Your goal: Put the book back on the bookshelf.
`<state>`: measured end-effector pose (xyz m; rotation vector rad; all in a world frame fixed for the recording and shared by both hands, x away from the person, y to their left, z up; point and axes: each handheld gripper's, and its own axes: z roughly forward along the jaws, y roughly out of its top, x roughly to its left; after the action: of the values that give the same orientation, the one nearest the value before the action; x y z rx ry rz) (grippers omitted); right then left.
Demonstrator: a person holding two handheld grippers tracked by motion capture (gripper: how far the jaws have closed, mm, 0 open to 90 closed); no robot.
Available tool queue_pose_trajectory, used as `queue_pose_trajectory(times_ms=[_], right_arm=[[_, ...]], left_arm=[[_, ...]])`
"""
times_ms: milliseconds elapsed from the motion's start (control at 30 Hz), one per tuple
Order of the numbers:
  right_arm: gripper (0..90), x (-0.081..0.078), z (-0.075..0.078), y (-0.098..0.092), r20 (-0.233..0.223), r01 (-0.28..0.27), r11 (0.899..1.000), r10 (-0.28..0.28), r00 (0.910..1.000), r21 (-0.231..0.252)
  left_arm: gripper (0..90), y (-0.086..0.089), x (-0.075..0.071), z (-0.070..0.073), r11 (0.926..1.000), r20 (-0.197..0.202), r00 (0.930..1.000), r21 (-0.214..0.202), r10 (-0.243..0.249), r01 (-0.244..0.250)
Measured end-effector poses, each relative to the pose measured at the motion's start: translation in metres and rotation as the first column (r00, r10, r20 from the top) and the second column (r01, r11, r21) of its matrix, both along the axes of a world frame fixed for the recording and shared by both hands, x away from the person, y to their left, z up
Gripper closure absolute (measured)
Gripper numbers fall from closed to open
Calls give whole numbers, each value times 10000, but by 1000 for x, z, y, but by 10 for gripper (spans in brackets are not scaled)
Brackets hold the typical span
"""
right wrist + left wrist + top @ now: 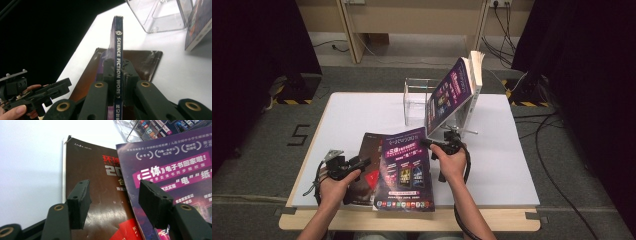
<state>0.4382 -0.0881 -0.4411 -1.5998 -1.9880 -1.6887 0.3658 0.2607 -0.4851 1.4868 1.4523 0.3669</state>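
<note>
Clamping the spine edge of the purple magazine [404,170], the right gripper [432,145] has its jaws pressed tight on it; in the right gripper view the spine [118,62] stands on edge between the pads. That magazine lies at the near middle of the white table [507,170], its left part overlapping a brown magazine [367,170] at its nine o'clock. The left gripper [362,162] hovers over the brown cover with its jaws spread apart and nothing between them. Toward twelve o'clock sits a clear acrylic holder [417,100], and leaning beside it at its three o'clock are several upright magazines [457,90].
</note>
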Motion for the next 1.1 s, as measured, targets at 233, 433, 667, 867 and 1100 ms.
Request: queue_pose_trajectory(times_ms=[233,433,667,867,1100], right_arm=[[844,-2,13,-1,568,148,9999,-145,9983,-38],[844,-7,24,-3,1004,204,9997,-218,9947,154],[845,-11,38,-5,1525,295,9990,-341,9877,323],[844,-14,50,-8,1999,397,9985,-464,9787,376],[844,-17,64,-11,2493,540,9974,-641,9663,472]], left_arm=[[420,0,0,1,10000,50,10000,-31,32,-32],[420,0,0,1,10000,90,9999,-47,73,-73],[427,1,0,0,10000,86,9999,27,71,-72],[428,0,0,0,10000,80,9999,58,78,-78],[428,0,1,1,10000,129,9999,19,87,-88]])
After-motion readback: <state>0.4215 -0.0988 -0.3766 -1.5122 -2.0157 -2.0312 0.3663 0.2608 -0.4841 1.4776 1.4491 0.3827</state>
